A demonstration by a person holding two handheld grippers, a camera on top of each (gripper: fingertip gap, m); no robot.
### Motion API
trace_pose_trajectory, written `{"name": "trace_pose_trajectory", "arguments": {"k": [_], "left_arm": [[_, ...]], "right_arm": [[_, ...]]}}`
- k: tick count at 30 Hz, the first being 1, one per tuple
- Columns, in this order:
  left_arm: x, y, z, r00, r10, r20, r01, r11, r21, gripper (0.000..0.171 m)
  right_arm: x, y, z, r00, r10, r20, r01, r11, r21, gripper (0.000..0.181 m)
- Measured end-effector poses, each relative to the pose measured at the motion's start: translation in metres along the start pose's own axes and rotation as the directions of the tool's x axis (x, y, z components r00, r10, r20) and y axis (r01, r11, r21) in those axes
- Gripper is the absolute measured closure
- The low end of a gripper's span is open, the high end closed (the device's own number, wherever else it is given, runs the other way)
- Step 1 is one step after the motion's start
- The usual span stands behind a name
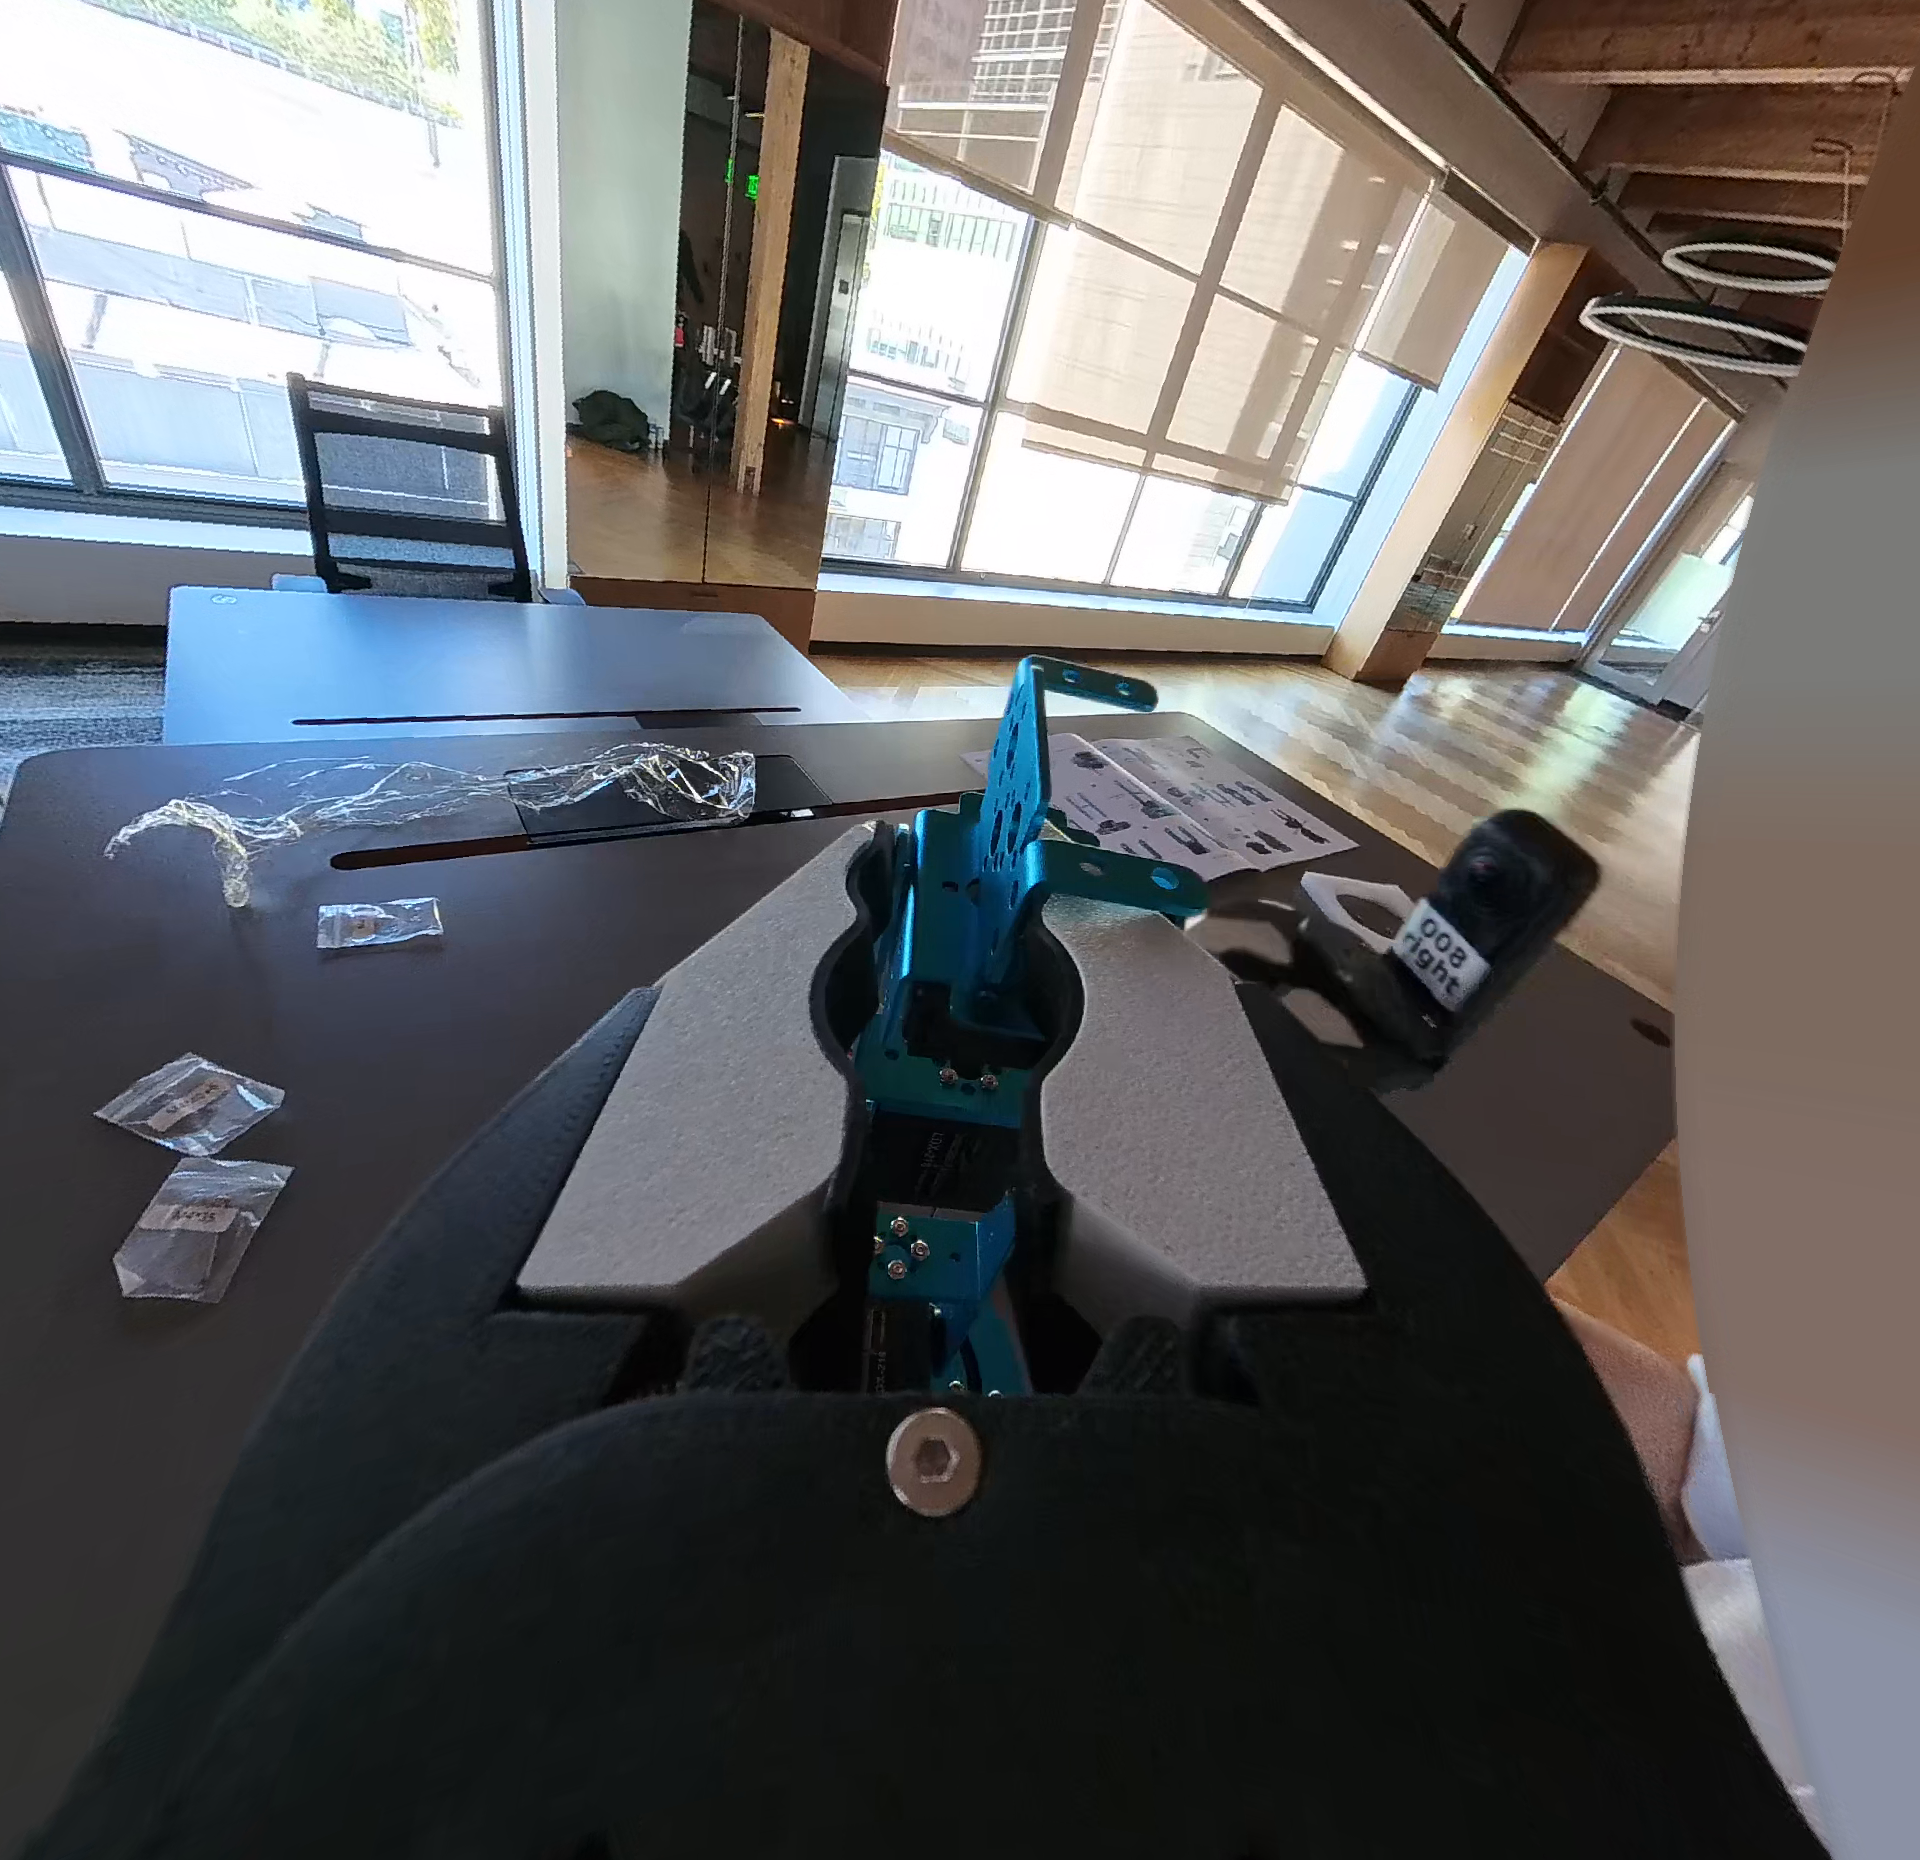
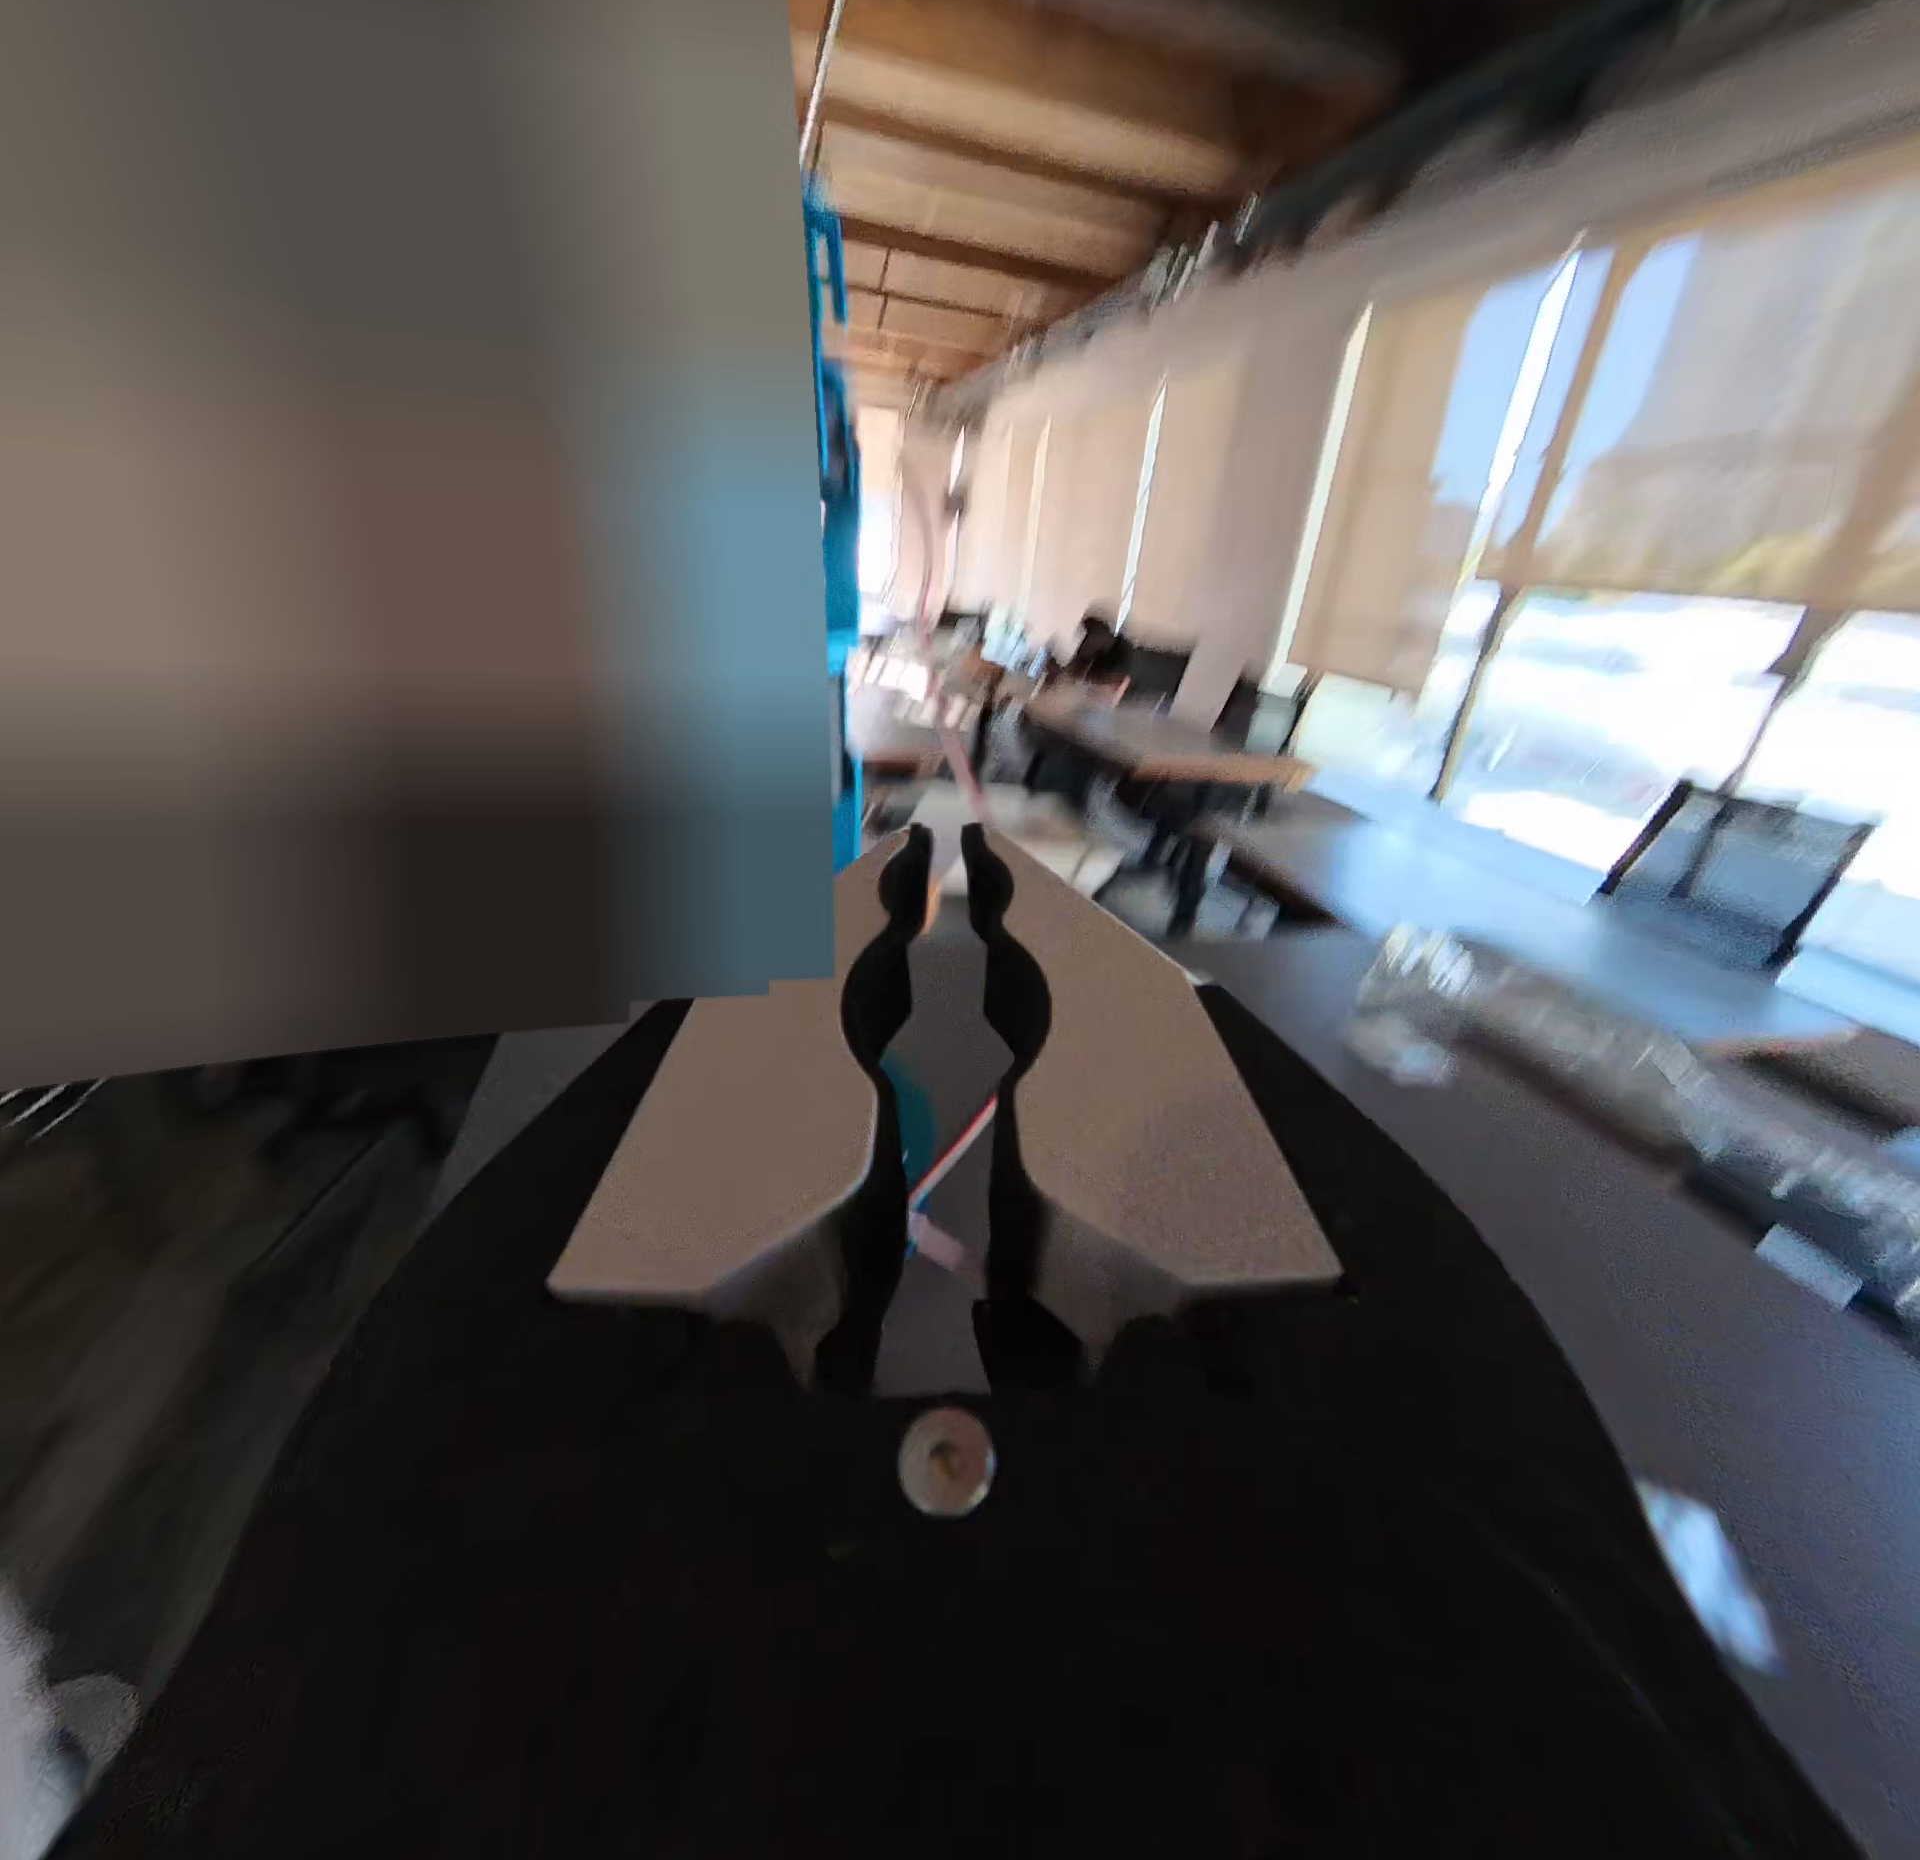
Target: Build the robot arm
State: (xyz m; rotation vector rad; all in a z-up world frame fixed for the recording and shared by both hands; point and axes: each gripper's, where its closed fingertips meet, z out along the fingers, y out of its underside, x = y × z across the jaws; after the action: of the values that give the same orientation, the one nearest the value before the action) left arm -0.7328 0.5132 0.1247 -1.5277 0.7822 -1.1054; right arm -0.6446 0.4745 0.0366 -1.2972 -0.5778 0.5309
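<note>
The left hand-held gripper was clamped around a blue metal assembly, its jaws pinching the lower block of brackets and black servo-like parts while a perforated plate with two bent tabs stood up above the fingertips. The assembly was held above the dark surface, not resting on it. It looked stiff and fairly dense for its size, with smooth anodised faces that could slip; the boxy lower body where the jaws sat seemed the soundest place to hold, since the thin plate and tabs would give leverage and might twist in the grip.

The right hand-held gripper had its jaws drawn close with a narrow gap left between them; a thin red-and-white wire and something teal showed through the gap, but whether the jaws pinched the wire I could not tell, as that view was heavily blurred. In the left view, the right one lay just beside the assembly's lower tab.

On the surface lay crumpled clear wrap, three small bags of hardware to the left, and an open leaflet behind the assembly. A black chair stood by the window.
</note>
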Motion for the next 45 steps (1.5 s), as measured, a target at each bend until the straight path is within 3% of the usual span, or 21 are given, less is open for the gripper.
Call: {"name": "trace_pose_trajectory", "arguments": {"k": [2,7,12,17,19,25,29,33,34,36,38,40,45], "left_arm": [[0.0,0.0,0.0,1.0,0.0,-0.004,0.0,1.0,-0.003,0.15],[-0.002,0.002,-0.003,0.999,-0.038,-0.021,0.038,0.999,-0.004,0.142],[-0.002,0.001,-0.023,0.995,-0.082,-0.052,0.085,0.995,0.05,0.124],[-0.013,0.028,-0.05,0.995,-0.101,-0.009,0.101,0.994,0.027,0.125],[-0.019,0.043,-0.058,0.991,-0.135,0.005,0.135,0.991,0.008,0.126],[-0.04,0.07,-0.068,0.963,-0.27,0.013,0.27,0.963,-0.005,0.131],[-0.047,0.071,-0.071,0.962,-0.271,0.024,0.27,0.963,0.025,0.135],[-0.052,0.071,-0.073,0.966,-0.256,0.037,0.255,0.967,0.033,0.135],[-0.052,0.069,-0.074,0.966,-0.256,0.034,0.255,0.966,0.038,0.136],[-0.053,0.065,-0.076,0.966,-0.256,0.03,0.254,0.966,0.054,0.136],[-0.054,0.062,-0.08,0.968,-0.249,0.03,0.247,0.967,0.066,0.136],[-0.055,0.061,-0.084,0.969,-0.244,0.035,0.241,0.968,0.074,0.136],[-0.065,0.063,-0.095,0.964,-0.264,0.044,0.259,0.962,0.09,0.137]], "right_arm": [[-0.01,0.037,-0.003,0.989,0.124,0.083,-0.105,0.974,-0.199,0.175],[-0.034,0.075,-0.017,0.96,0.23,0.159,-0.152,0.908,-0.391,0.175],[-0.007,0.14,-0.074,0.992,0.125,0.001,-0.091,0.729,-0.678,0.158],[0.01,0.184,-0.126,0.996,0.05,-0.075,-0.09,0.576,-0.813,0.151],[0.013,0.188,-0.125,0.998,0.017,-0.054,-0.054,0.586,-0.809,0.151],[0.022,0.198,-0.122,1.0,-0.005,0.008,0.01,0.522,-0.853,0.158],[0.016,0.2,-0.119,0.995,0.099,0.01,-0.044,0.525,-0.85,0.16],[0.019,0.201,-0.11,0.998,0.013,0.06,0.046,0.488,-0.872,0.153],[0.016,0.202,-0.109,0.997,0.024,0.07,0.05,0.472,-0.88,0.163],[0.013,0.202,-0.108,0.997,0.054,0.054,0.024,0.448,-0.894,0.163],[0.011,0.2,-0.111,0.995,0.097,0.001,-0.043,0.447,-0.894,0.164],[-0.001,0.191,-0.114,0.969,0.227,-0.097,-0.198,0.483,-0.853,0.164],[-0.039,0.149,-0.118,0.732,0.618,-0.287,-0.64,0.478,-0.602,0.164]]}}
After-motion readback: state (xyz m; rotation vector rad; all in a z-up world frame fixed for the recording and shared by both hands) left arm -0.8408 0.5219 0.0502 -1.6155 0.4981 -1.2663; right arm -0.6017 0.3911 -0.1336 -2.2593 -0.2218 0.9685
